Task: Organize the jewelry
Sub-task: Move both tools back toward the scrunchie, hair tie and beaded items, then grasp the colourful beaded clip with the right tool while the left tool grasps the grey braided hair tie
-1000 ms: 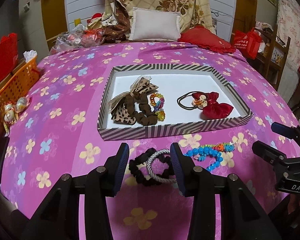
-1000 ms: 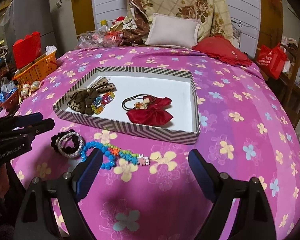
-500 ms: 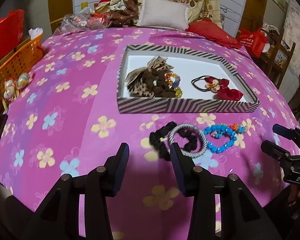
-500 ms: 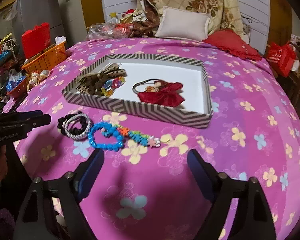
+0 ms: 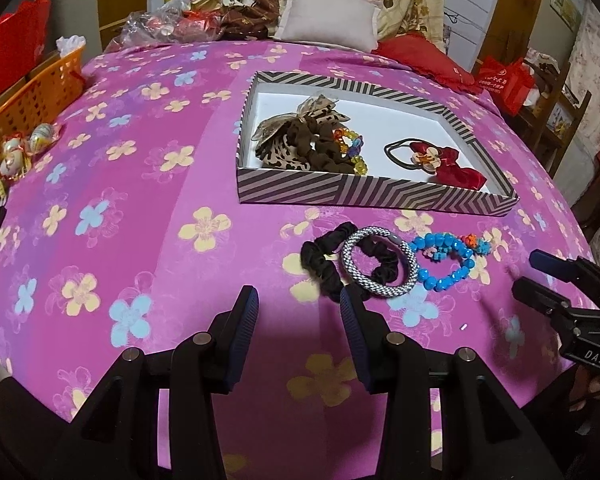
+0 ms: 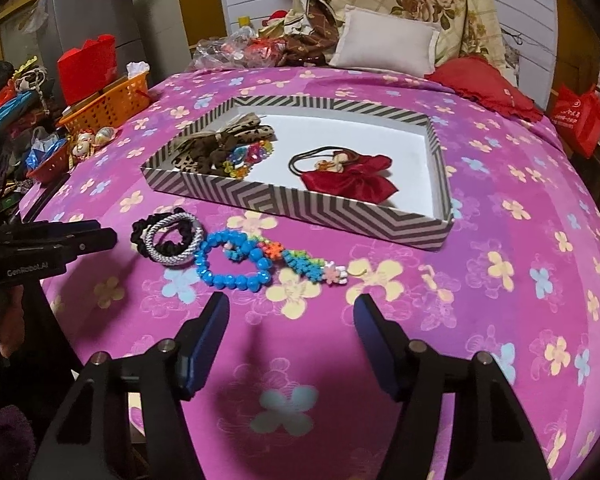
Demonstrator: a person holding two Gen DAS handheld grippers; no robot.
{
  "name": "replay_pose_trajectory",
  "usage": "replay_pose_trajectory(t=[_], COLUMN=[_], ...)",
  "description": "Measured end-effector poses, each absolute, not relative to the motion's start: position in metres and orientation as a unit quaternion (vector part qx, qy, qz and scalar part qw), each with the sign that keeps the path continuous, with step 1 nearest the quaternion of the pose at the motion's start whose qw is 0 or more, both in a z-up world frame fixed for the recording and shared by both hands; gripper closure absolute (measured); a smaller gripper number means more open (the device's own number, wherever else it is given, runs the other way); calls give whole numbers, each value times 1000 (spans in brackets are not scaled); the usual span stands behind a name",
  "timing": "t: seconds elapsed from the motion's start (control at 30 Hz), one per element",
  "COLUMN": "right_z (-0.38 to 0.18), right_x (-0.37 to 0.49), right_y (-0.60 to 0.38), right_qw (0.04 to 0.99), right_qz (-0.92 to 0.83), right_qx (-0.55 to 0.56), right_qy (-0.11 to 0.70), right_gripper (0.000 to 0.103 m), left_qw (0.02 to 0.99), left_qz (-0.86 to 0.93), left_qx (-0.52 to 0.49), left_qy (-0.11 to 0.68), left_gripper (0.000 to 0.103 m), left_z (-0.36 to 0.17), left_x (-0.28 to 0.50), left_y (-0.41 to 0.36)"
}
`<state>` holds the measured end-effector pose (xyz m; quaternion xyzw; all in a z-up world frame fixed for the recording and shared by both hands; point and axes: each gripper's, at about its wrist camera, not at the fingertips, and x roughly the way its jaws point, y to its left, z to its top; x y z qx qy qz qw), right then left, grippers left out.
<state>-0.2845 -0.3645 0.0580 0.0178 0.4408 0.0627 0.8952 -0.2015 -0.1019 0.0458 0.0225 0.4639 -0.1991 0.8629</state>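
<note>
A: How do the fingers stand?

B: The left gripper (image 5: 298,312) has its two blue-padded fingers (image 5: 244,320) parted to a middling gap with nothing between them, hovering over the pink flowered bedspread (image 5: 140,200). The right gripper (image 6: 290,328) is spread wider, also empty, above the same cover.

A: What lies closest to them?

B: Just ahead of the left gripper's right finger sits a black scrunchie (image 5: 324,264), with a silver-and-white braided bracelet (image 5: 380,260) lying across it. Touching that bracelet on its far side is a blue bead bracelet (image 5: 446,260), which joins a string of small multicoloured flower beads (image 6: 312,264). In the right wrist view, the blue bracelet (image 6: 232,264) lies just ahead of that gripper's left finger, and the left gripper (image 6: 60,240) shows at the left edge.

A: And beyond them?

B: A shallow striped box (image 5: 376,196) with a white floor rests on the bedspread. Inside, at its left end, are a leopard-print bow and brown scrunchie (image 5: 300,148) with a coloured bead ring (image 5: 350,148) against them; apart from these, toward the right, lies a red bow on a dark elastic (image 5: 440,160).

A: Further out?

B: An orange basket (image 5: 32,96) stands off the left side, and a pale pillow (image 5: 328,24) lies at the head.
</note>
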Motion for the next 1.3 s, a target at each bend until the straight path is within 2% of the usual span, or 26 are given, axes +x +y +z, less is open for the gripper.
replay_pose_trajectory(t=[0.43,1.07,1.13,1.2,1.23,1.3], right_z=[47,21,22,22,22,22], right_x=[-273,-228,-226,-224,-225,-225], right_y=[-364,-363,-364,-363,-363,-361], right_qw=[894,887,886,885,885,885], right_qz=[57,92,100,116,117,119], right_qx=[15,-91,-87,-77,-77,-78], right_qy=[443,443,444,445,444,443], right_gripper=[35,37,46,64,67,79], left_qw=[858,843,844,843,843,842], left_qz=[-199,-207,-211,-217,-221,-222], left_qx=[21,19,22,21,19,14], left_qy=[473,496,493,491,491,491], left_gripper=[71,71,71,71,71,71], left_z=[39,26,27,28,29,29], left_x=[-198,-191,-190,-190,-189,-187], left_y=[-105,-107,-109,-110,-110,-110])
